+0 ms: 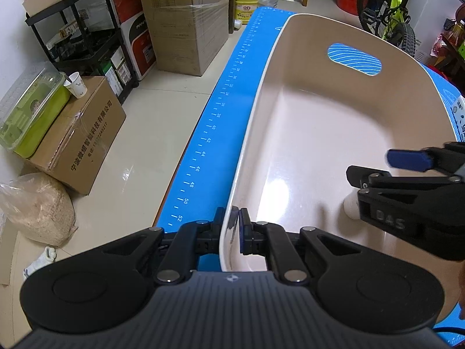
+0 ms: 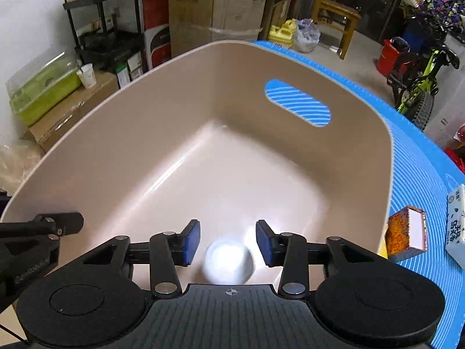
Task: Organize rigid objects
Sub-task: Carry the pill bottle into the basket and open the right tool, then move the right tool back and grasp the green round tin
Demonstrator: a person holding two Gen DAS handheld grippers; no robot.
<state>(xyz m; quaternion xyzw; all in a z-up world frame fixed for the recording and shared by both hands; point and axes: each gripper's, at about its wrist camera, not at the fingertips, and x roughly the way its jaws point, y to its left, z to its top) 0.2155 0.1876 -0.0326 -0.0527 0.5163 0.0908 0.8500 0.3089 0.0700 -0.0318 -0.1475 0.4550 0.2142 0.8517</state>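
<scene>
A beige plastic bin [image 1: 261, 93] [image 2: 130, 110] with a handle slot stands on a blue mat [image 1: 221, 110] [image 2: 418, 157]. My left gripper [image 1: 231, 226] is shut on the bin's near rim, one finger outside and one inside. My right gripper [image 2: 228, 240] is open above the bin's inside; it shows at the right of the left wrist view [image 1: 386, 165]. A white round object [image 2: 229, 264], blurred, lies below and between its fingers in the bin; a bit of it shows in the left wrist view [image 1: 351, 205].
On the mat right of the bin are an orange patterned box [image 2: 407, 234] and a white carton [image 2: 457, 224]. On the floor beyond the table are cardboard boxes [image 1: 78, 133], a black shelf [image 1: 75, 29], a green container [image 1: 32, 113] and a bicycle [image 1: 389, 14].
</scene>
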